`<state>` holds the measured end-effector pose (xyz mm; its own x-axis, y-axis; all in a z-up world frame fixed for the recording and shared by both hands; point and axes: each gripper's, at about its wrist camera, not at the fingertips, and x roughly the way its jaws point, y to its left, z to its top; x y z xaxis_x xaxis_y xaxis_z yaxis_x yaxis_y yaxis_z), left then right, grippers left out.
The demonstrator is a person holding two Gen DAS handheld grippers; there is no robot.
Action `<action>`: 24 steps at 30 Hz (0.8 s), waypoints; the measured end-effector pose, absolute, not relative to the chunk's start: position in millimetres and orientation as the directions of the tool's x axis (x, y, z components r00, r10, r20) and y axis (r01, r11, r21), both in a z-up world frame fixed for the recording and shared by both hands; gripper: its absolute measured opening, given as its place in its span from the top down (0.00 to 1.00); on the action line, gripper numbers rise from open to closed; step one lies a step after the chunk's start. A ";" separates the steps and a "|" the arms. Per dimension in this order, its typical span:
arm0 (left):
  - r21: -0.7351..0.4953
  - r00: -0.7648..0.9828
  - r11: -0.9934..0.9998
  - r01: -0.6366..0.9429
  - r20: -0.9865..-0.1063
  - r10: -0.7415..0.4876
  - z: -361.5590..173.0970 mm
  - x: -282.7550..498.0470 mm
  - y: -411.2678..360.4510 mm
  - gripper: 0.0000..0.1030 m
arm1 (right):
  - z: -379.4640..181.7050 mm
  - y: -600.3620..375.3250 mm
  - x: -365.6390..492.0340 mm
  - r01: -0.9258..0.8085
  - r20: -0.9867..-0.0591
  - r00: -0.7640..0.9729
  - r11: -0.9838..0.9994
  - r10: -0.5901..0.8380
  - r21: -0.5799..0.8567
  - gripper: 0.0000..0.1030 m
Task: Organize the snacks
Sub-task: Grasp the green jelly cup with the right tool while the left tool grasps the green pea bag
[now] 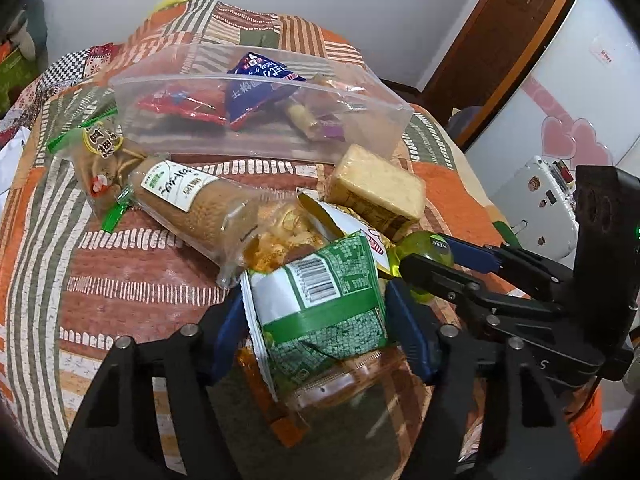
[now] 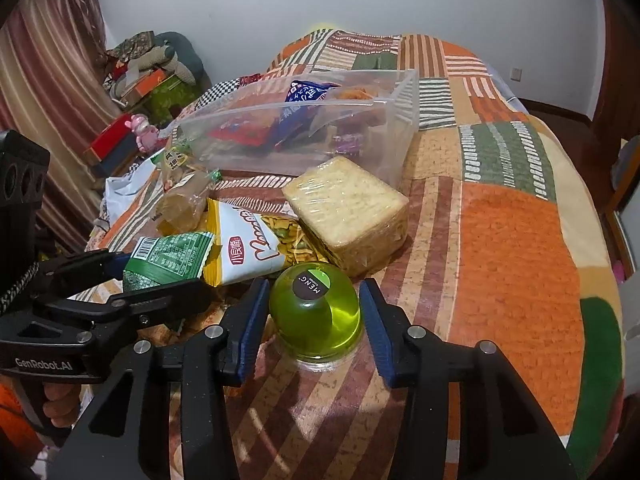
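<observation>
Left gripper (image 1: 316,320) has its blue pads pressed against both sides of a green snack packet (image 1: 320,300), clamped on it just above the patchwork bedspread (image 1: 120,280). Right gripper (image 2: 314,320) stands with its jaws apart around a green jelly cup (image 2: 316,316) that rests on the bedspread, a small gap showing on each side. Just beyond lie a white and yellow chip bag (image 2: 248,248), a wrapped sponge cake block (image 2: 348,212) and two bread packs (image 1: 188,196). Farther back, a clear plastic bin (image 1: 260,108) holds a blue packet (image 1: 260,84) and a red packet (image 1: 180,104)
</observation>
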<state>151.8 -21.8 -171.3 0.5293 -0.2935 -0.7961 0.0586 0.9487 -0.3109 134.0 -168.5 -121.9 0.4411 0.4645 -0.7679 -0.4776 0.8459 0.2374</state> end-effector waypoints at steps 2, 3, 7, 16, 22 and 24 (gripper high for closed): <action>-0.310 0.532 0.949 0.053 -0.795 -0.290 -171.5 151.1 -21.4 0.40 | -121.6 -169.3 132.8 -0.478 -0.766 0.445 0.846 0.464 0.235 0.59; -0.311 0.534 0.949 0.049 -0.795 -0.288 -171.1 150.3 -20.5 0.43 | -121.1 -168.6 133.2 -0.477 -0.766 0.447 0.847 0.463 0.234 0.59; -0.328 0.542 0.944 0.039 -0.787 -0.296 -167.8 147.1 -14.9 0.52 | -119.0 -170.0 132.3 -0.472 -0.766 0.453 0.851 0.457 0.229 0.59; -0.278 0.614 0.956 0.089 -0.740 -0.273 -141.8 135.8 -16.2 0.67 | -104.4 -181.2 128.8 -0.450 -0.744 0.488 0.862 0.457 0.234 0.59; -0.268 0.643 0.959 0.097 -0.718 -0.266 -131.2 133.4 -14.6 0.72 | -87.4 -186.7 126.5 -0.449 -0.709 0.528 0.863 0.466 0.233 0.59; -0.258 0.653 0.962 0.093 -0.713 -0.255 -128.5 133.1 -13.6 0.72 | -83.2 -186.5 127.1 -0.449 -0.700 0.538 0.862 0.471 0.235 0.59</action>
